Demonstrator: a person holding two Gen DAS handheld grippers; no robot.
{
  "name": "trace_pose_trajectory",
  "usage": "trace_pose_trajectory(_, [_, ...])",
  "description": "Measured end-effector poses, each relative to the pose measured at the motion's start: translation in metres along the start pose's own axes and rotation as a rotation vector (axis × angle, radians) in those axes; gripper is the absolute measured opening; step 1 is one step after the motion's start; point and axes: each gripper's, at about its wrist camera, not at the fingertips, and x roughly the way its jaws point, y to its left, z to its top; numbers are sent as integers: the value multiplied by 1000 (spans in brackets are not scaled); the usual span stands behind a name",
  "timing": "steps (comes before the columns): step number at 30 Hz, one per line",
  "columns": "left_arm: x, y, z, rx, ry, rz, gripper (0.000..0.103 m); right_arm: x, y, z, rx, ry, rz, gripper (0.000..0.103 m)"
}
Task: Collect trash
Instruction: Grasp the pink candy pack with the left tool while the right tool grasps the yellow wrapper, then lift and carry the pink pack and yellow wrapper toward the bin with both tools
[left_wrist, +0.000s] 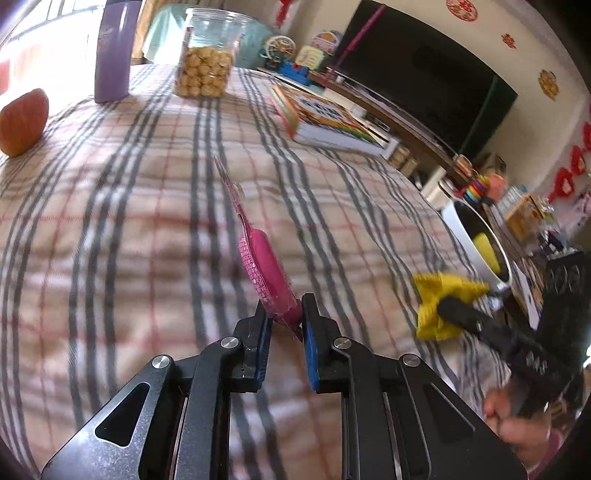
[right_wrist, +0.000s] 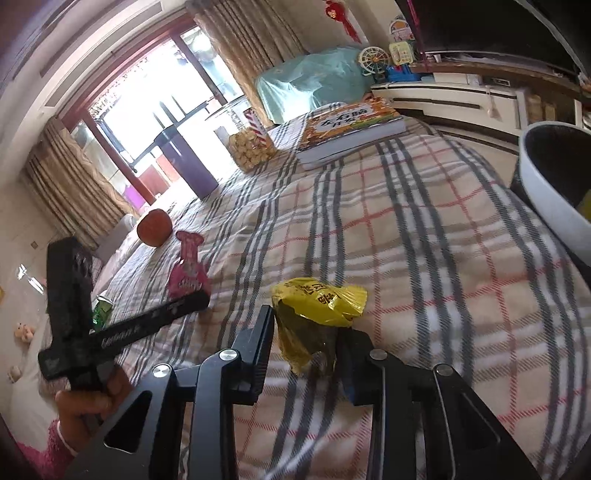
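A pink snack wrapper (left_wrist: 262, 269) sticks up edge-on from my left gripper (left_wrist: 286, 314), which is shut on its lower end above the plaid tablecloth (left_wrist: 147, 221). In the right wrist view the same pink wrapper (right_wrist: 186, 269) stands at the tip of the left gripper (right_wrist: 195, 301). My right gripper (right_wrist: 308, 332) is shut on a crumpled yellow wrapper (right_wrist: 317, 306), its pads pressing both sides. From the left wrist view the yellow wrapper (left_wrist: 439, 295) shows at the right with the right gripper (left_wrist: 458, 314) on it.
A white bin (left_wrist: 476, 243) with a dark liner stands past the table's right edge, also the bin (right_wrist: 546, 192). On the cloth stand a purple bottle (left_wrist: 112, 51), a jar of snacks (left_wrist: 205, 59), a thick book (left_wrist: 332, 118) and an orange fruit (left_wrist: 24, 122).
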Motion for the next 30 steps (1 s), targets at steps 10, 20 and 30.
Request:
trace_pose_trajectory(10, [-6,-49,-24,70,3,-24,15,-42,-23,-6,28,-46,-43,31])
trace_pose_trajectory(20, [-16,-92,-38,128,-34,-2,14,-70,-39,-18,34,-77,-33,31])
trace_pose_trajectory(30, [-10,-141,-48,235,-28,-20,14,-104,-50,-21,46,-137,-47,31])
